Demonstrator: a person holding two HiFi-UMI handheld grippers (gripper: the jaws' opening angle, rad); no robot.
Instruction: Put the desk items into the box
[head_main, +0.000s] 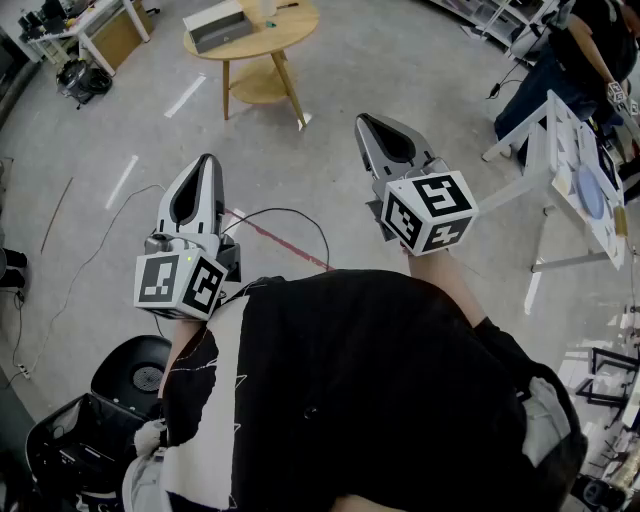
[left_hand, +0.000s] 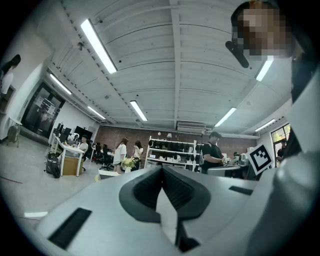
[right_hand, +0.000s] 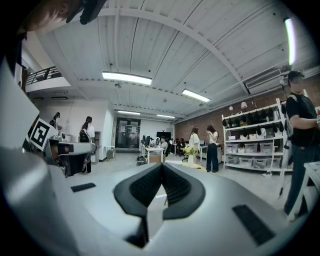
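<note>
A: Step in hand, as I judge it: the approach; nothing is picked up yet. Left tongs (head_main: 207, 160) are closed tip to tip with nothing between them; their own view shows the dark pads meeting at the point (left_hand: 161, 169). Right tongs (head_main: 366, 121) are the same, pads together and empty (right_hand: 161, 165). Both are held roughly level, pointing ahead over bare floor (head_main: 400, 60).

B: Where is the box?

A: Grey box (head_main: 218, 25) sits on the round wooden desk (head_main: 288, 36), well ahead of the left tongs' tips and ahead-left of the right tongs; well apart from both.

B: What does the next move call for?

A: My reading: walk forward to bring the round desk within reach; open one pair of tongs before closing on any item; the box looks ready to receive, though I cannot tell if it has a lid.

B: What is hidden or unclear?

A: The items themselves; at this range anything lying beside the box is too small to name. The far side of the round desk is cut off at the frame's top. A white desk (head_main: 560, 150) stands off to the right of the right tongs, partly cropped; its contents are unreadable. The person's dark torso covers the floor just behind both tongs. The gripper views show only distant shelves and people past the closed pads.
</note>
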